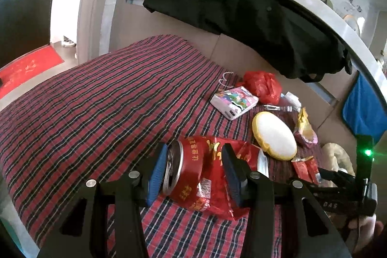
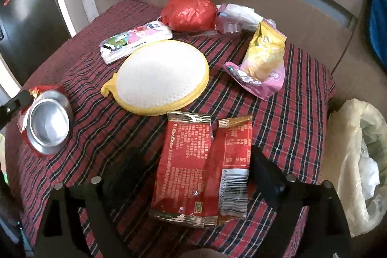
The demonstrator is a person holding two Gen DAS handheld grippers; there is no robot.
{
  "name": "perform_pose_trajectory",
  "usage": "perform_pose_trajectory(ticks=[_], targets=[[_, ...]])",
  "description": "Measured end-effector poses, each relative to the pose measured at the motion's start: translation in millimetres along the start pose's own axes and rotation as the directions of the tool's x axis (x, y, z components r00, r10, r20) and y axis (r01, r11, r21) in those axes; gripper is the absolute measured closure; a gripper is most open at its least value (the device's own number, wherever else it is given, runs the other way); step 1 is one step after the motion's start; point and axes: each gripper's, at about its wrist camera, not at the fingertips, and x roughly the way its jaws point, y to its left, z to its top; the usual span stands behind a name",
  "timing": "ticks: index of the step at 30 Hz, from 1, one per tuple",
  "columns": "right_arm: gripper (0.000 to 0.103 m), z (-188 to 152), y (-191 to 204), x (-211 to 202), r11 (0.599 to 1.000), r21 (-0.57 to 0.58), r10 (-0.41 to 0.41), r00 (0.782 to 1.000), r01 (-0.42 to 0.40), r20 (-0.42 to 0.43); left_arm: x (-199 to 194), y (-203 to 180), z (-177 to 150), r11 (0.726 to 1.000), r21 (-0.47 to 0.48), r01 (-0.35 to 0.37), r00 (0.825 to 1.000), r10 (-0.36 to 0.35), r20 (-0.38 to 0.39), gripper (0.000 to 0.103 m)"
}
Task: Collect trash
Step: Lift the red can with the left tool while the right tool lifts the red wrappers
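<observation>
While the left gripper [image 1: 196,173] clamps a crushed red can [image 1: 186,168] above the plaid cloth [image 1: 96,100], the right gripper [image 2: 193,183] straddles a red wrapper [image 2: 200,168], jaws wide, not pressing. Lined bin [image 2: 358,161] beside the cloth's right edge; cloth's left half free.

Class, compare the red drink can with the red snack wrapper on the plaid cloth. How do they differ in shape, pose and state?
The red can is a rounded metal body lying on its side; the red wrapper is thin foil lying flat.
The can is crushed and dented; the wrapper is torn open and empty-looking.
The can sits between the left tool's pads, which appear to grip it; the wrapper lies between the right tool's wide-open fingers, ungripped.
Both are red with printed text, on the same cloth.
</observation>
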Motion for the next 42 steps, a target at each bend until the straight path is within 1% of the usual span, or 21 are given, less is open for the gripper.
perform_pose_trajectory(ticks=[3, 4, 5, 6, 7, 8, 9, 10, 12, 13, 14, 16, 22, 25, 27, 30, 34, 35, 36, 38, 42], targets=[[0.009, 1.1, 0.6, 0.3, 1.000, -0.024, 0.010, 1.000, -0.010, -0.011, -6.1, -3.5, -0.3, 1.000, 0.017, 0.009, 1.000, -0.009, 0.021, 0.056], [0.012, 0.0, -0.9, -1.7, 1.000, -0.019, 0.007, 1.000, -0.007, 0.000, -8.0, -5.2, -0.8, 1.000, 0.025, 0.011, 1.000, -0.012, 0.027, 0.056], [0.023, -1.8, -2.3, -4.4, 1.000, -0.018, -0.016, 1.000, 0.016, 0.018, -9.4, -6.0, -0.5, 0.999, 0.031, 0.014, 0.999, -0.015, 0.032, 0.056], [0.031, -2.3, -2.0, -5.9, 0.999, -0.025, -0.037, 0.999, 0.037, 0.034, -12.2, -8.1, -1.1, 0.999, 0.044, 0.015, 0.999, -0.017, 0.042, 0.056], [0.043, -3.5, -3.2, -8.7, 0.998, -0.039, -0.037, 0.998, 0.039, 0.053, -13.8, -9.7, -1.7, 0.998, 0.054, 0.016, 0.999, -0.019, 0.046, 0.056], [0.049, -5.8, -5.0, -11.1, 0.999, -0.044, -0.028, 0.998, 0.031, 0.058, -15.1, -11.1, -2.2, 0.998, 0.064, 0.018, 0.999, -0.021, 0.049, 0.055], [0.050, -7.3, -6.7, -13.5, 0.999, -0.041, -0.018, 0.998, 0.020, 0.066, -16.1, -12.7, -2.5, 0.997, 0.072, 0.019, 0.998, -0.023, 0.052, 0.055], [0.056, -9.0, -8.2, -17.2, 0.999, -0.038, -0.005, 0.997, 0.008, 0.078, -17.5, -14.0, -3.0, 0.997, 0.081, 0.019, 0.998, -0.024, 0.056, 0.055], [0.070, -10.9, -7.4, -26.2, 0.999, -0.048, 0.006, 0.995, -0.001, 0.104, -21.2, -16.2, -4.1, 0.995, 0.102, 0.014, 0.997, -0.022, 0.071, 0.051], [0.080, -11.3, -6.3, -31.5, 0.999, -0.054, -0.001, 0.993, 0.008, 0.119, -22.4, -17.2, -4.7, 0.994, 0.108, 0.010, 0.997, -0.018, 0.076, 0.050], [0.081, -11.6, -5.8, -37.0, 0.998, -0.057, -0.004, 0.990, 0.012, 0.138, -23.8, -17.8, -5.3, 0.993, 0.116, 0.004, 0.997, -0.013, 0.079, 0.048], [0.085, -10.8, -7.2, -44.7, 0.999, -0.046, 0.017, 0.986, -0.010, 0.164, -25.4, -18.5, -6.0, 0.991, 0.131, 0.003, 0.997, -0.013, 0.071, 0.047], [0.086, -15.4, -11.2, -58.7, 0.997, -0.011, 0.080, 0.978, -0.079, 0.195, -19.2, -11.4, -7.7, 0.991, 0.130, -0.040, 0.999, 0.036, 0.037, 0.045], [0.086, -16.2, -12.0, -53.8, 0.995, 0.001, 0.103, 0.977, -0.105, 0.184, -3.8, -7.9, -8.9, 0.989, 0.126, -0.074, 0.997, 0.075, -0.002, 0.045], [0.086, -19.0, -13.6, -51.6, 0.994, 0.007, 0.108, 0.978, -0.111, 0.180, 7.4, -5.9, -8.9, 0.990, 0.115, -0.080, 0.996, 0.084, -0.029, 0.045], [0.086, -24.6, -17.1, -53.1, 0.991, 0.022, 0.123, 0.976, -0.129, 0.181, 18.4, -0.8, -6.8, 0.996, 0.066, -0.067, 0.995, 0.071, -0.063, 0.045], [0.086, -31.4, -18.7, -56.5, 0.991, 0.026, 0.125, 0.974, -0.132, 0.190, 22.8, -0.5, -4.2, 0.996, 0.028, -0.082, 0.993, 0.084, -0.083, 0.045], [0.086, -32.3, -19.6, -56.2, 0.990, 0.030, 0.131, 0.973, -0.139, 0.190, 24.9, 0.1, -3.4, 0.997, 0.007, -0.079, 0.992, 0.079, -0.101, 0.045], [0.086, -33.1, -20.7, -56.6, 0.989, 0.033, 0.138, 0.972, -0.147, 0.190, 29.8, 1.0, -3.4, 0.997, -0.014, -0.070, 0.987, 0.067, -0.143, 0.043], [0.086, -35.4, -23.5, -58.4, 0.985, 0.044, 0.154, 0.968, -0.165, 0.196, 33.9, -0.1, -4.5, 0.998, -0.031, -0.061, 0.983, 0.054, -0.176, 0.043], [0.086, -38.6, -25.8, -65.2, 0.982, 0.042, 0.169, 0.962, -0.182, 0.214, 30.3, -8.2, -6.2, 0.998, -0.035, -0.053, 0.983, 0.046, -0.179, 0.046]])
